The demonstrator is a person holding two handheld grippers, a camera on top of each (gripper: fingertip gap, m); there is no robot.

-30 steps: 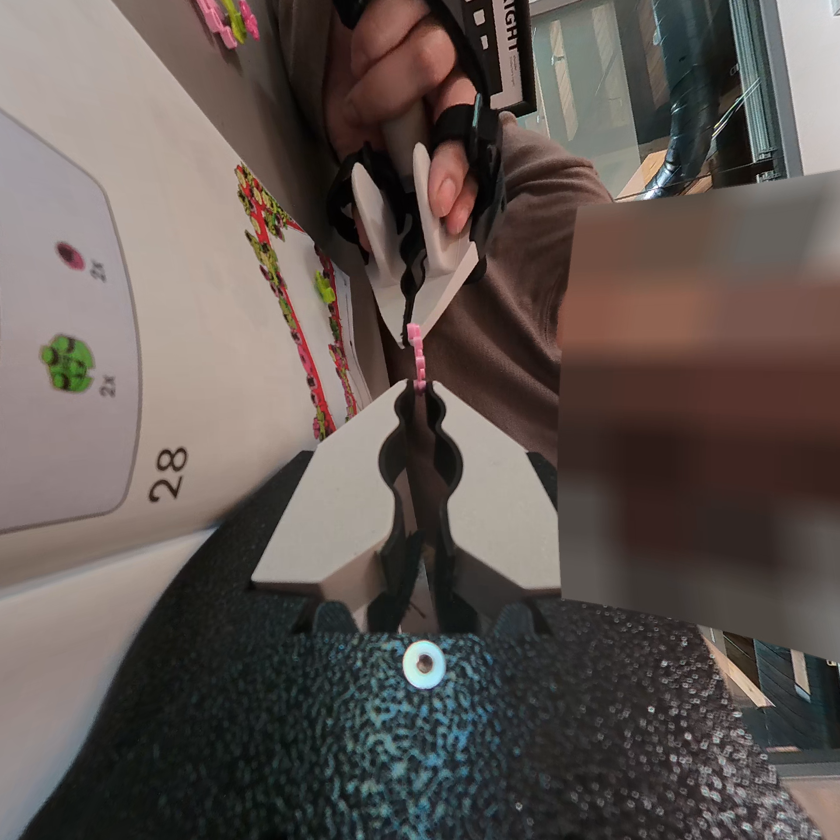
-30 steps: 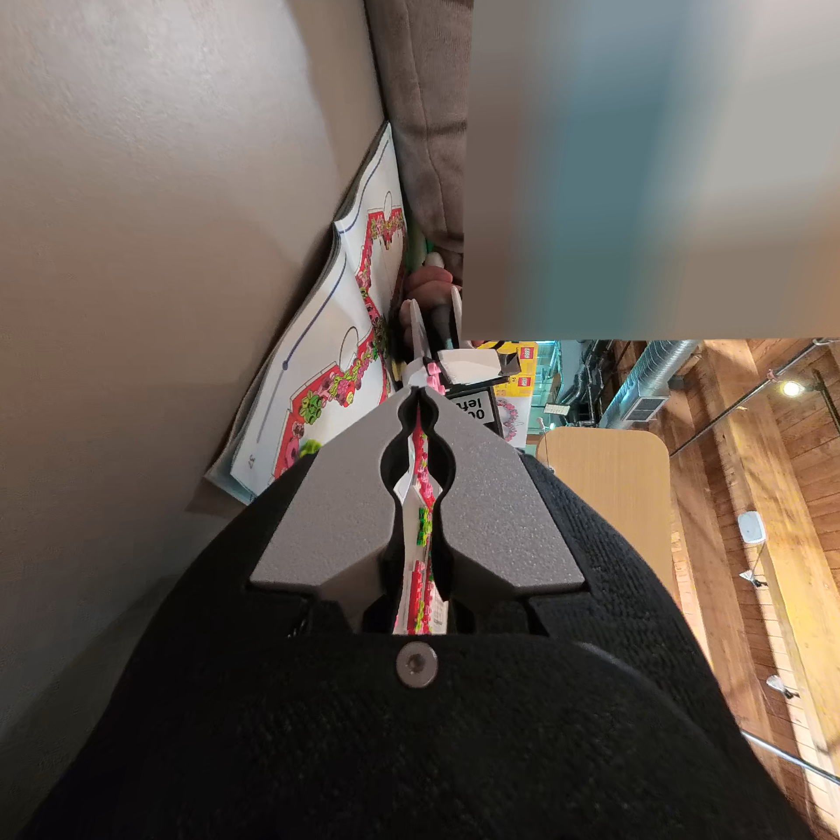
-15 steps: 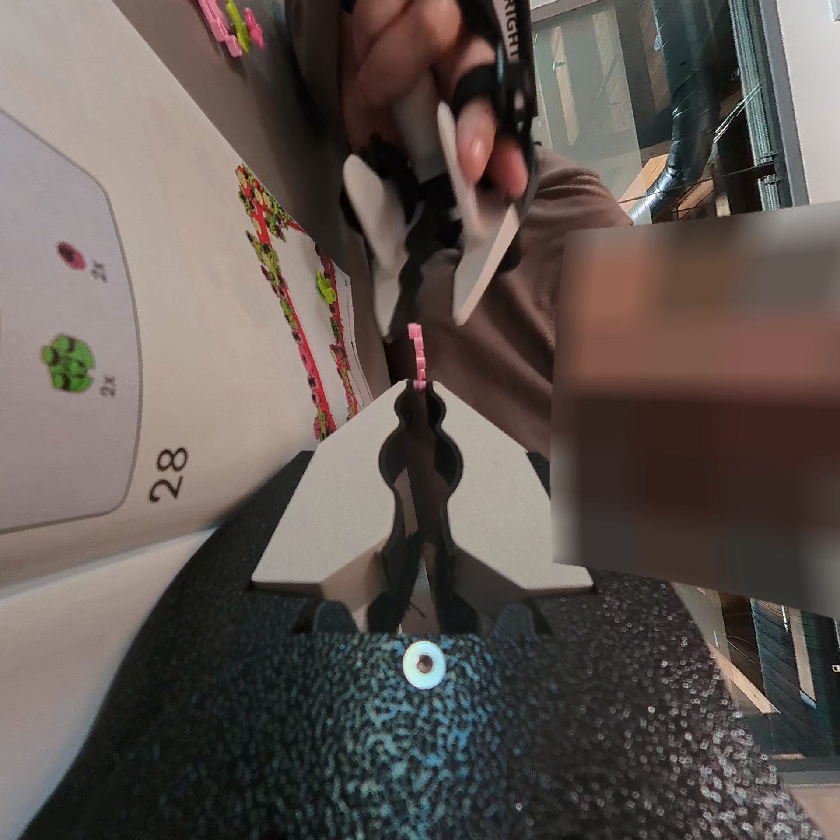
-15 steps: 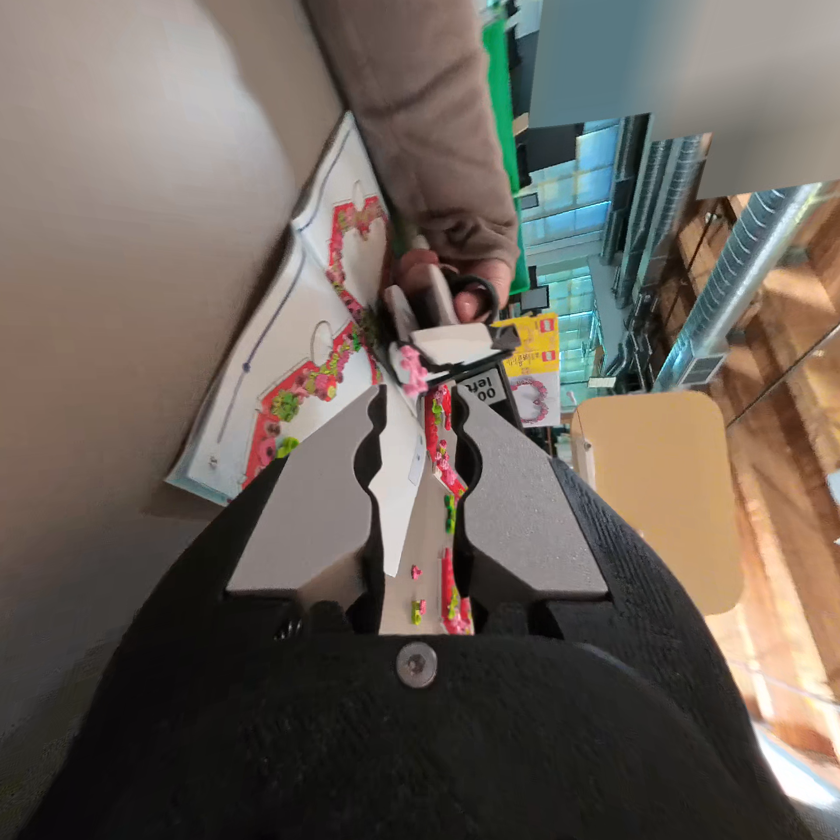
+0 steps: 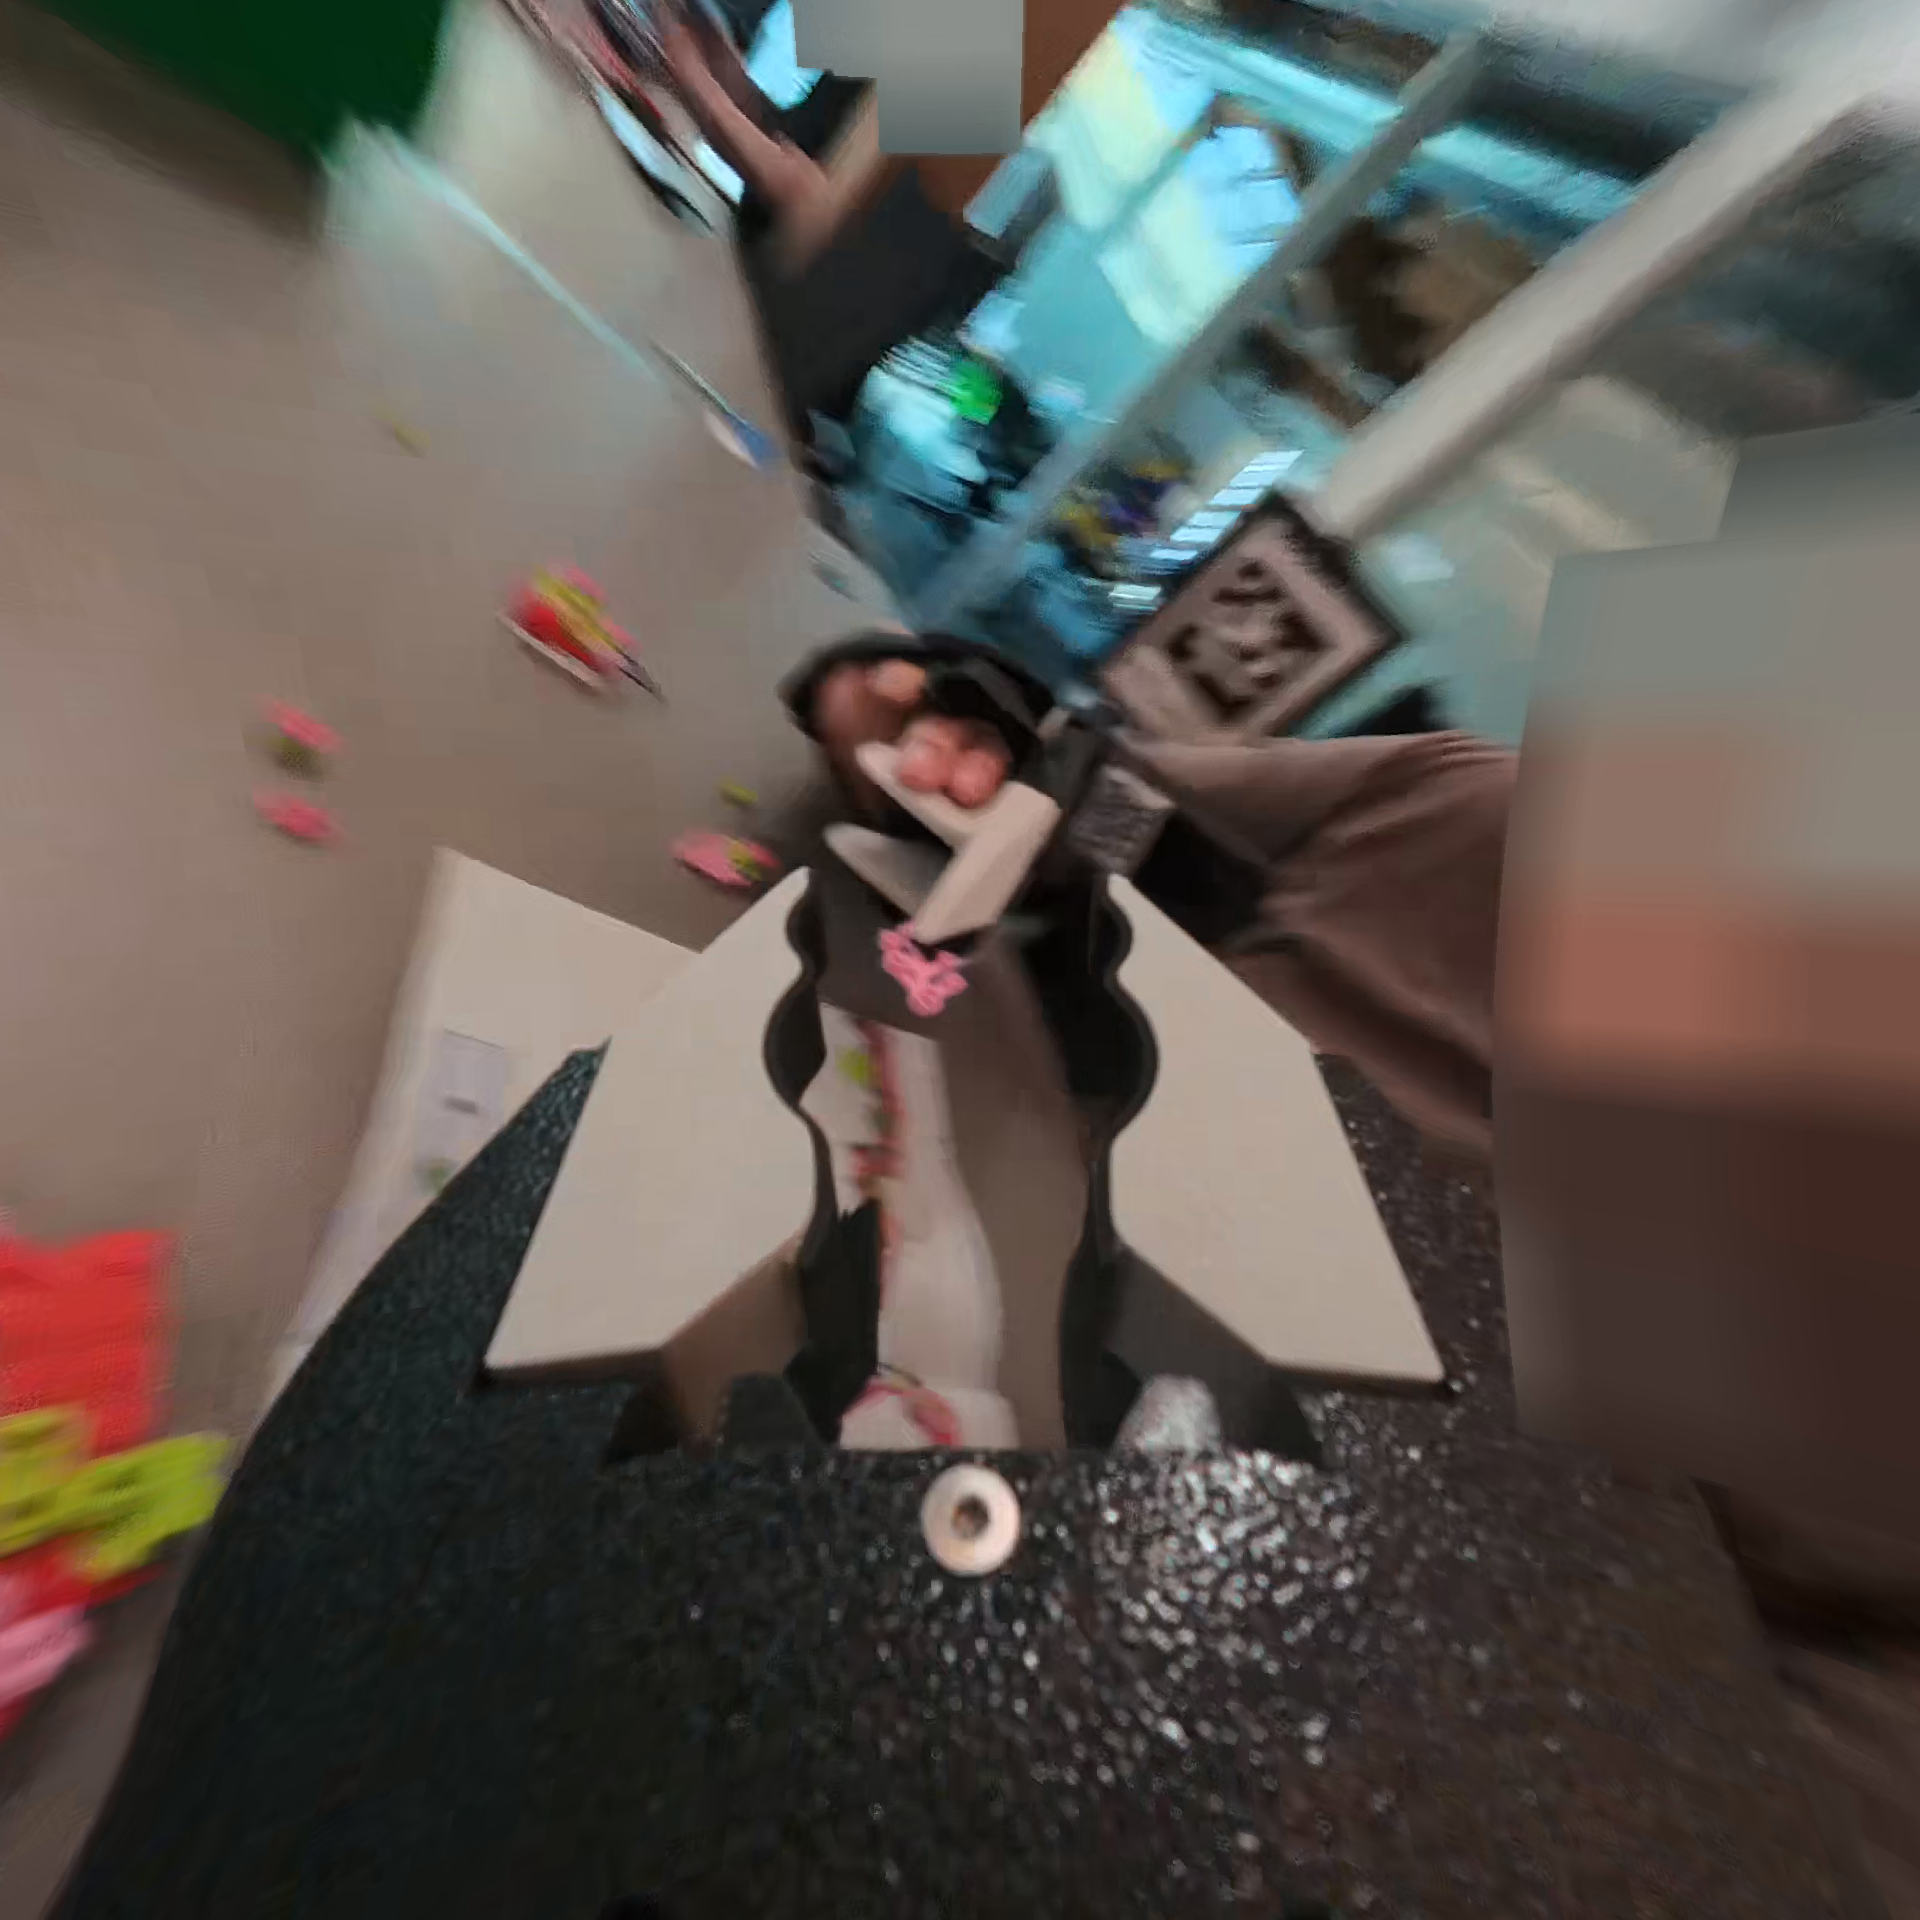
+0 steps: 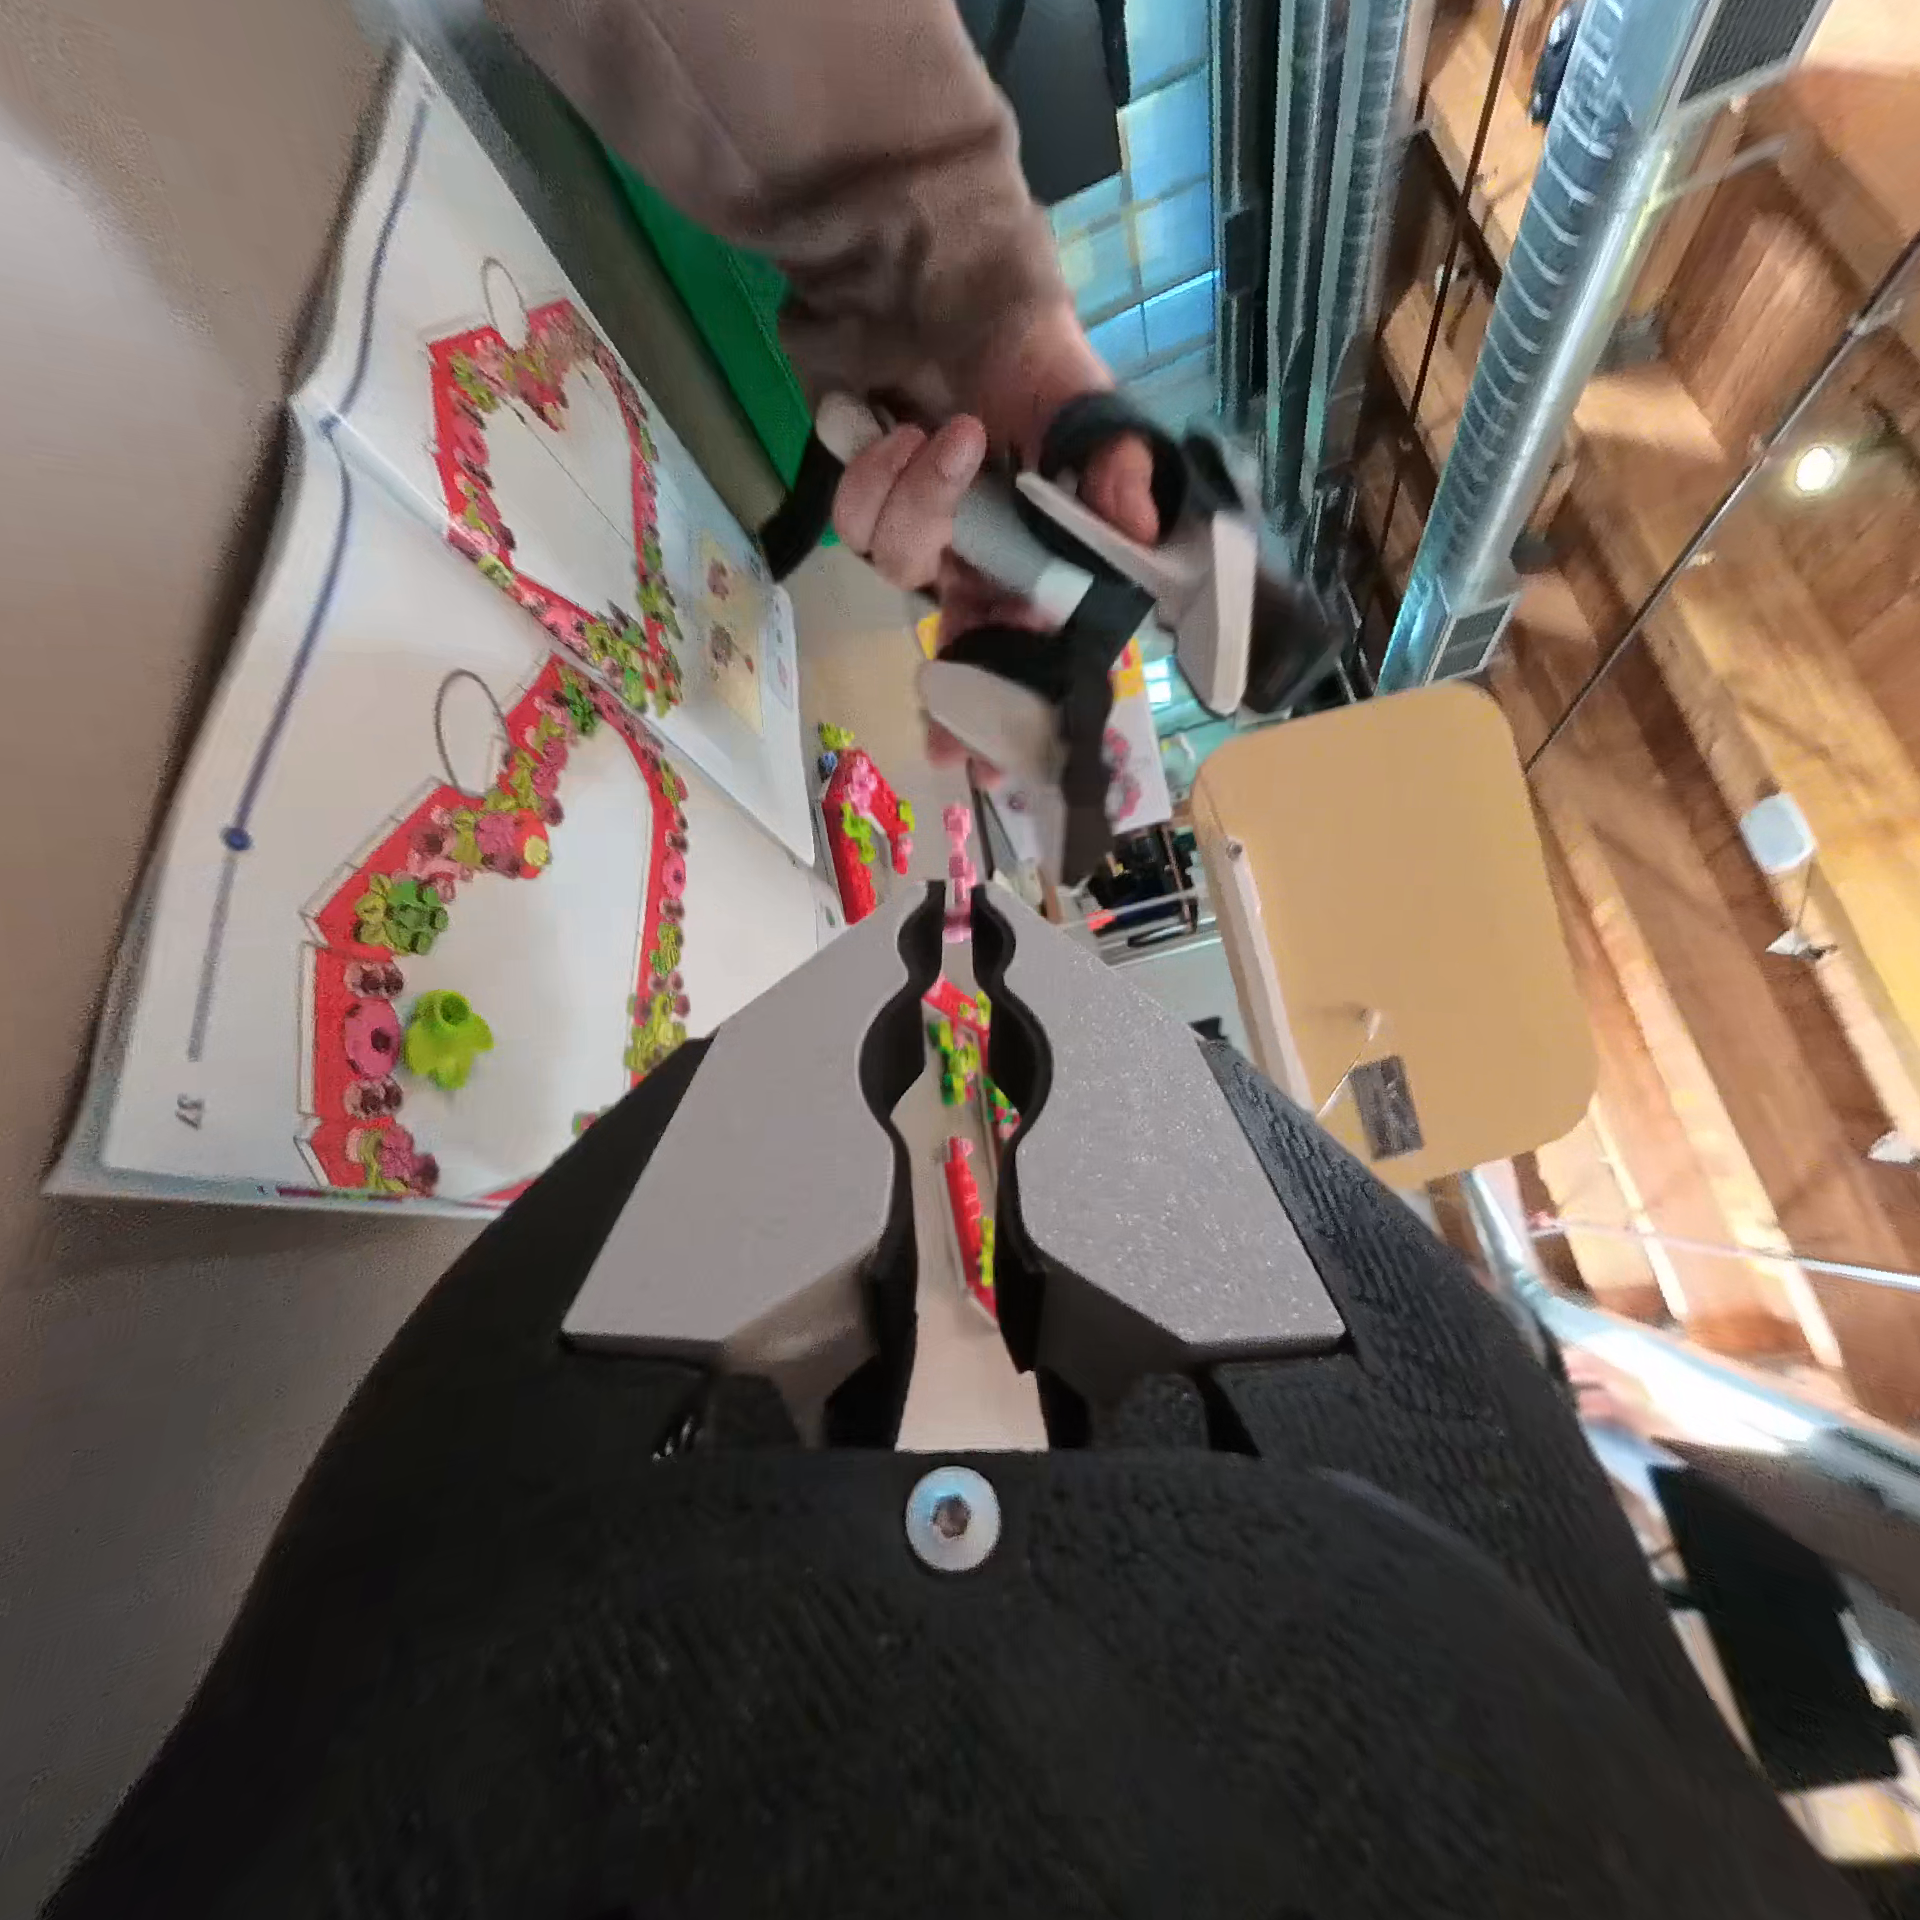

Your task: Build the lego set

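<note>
Between the right gripper tips sits a pink lego piece.

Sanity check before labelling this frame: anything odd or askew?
One thing: the pink lego piece is pinched only at the very tips of the right hand-held gripper. Most of it sticks out past them, so the hold looks marginal. The left hand-held gripper is open and empty. The left wrist view is heavily motion-blurred.

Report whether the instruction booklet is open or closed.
Open: the instruction booklet lies spread flat on the table, two pages of red heart-shaped build pictures facing up either side of its fold.
</note>
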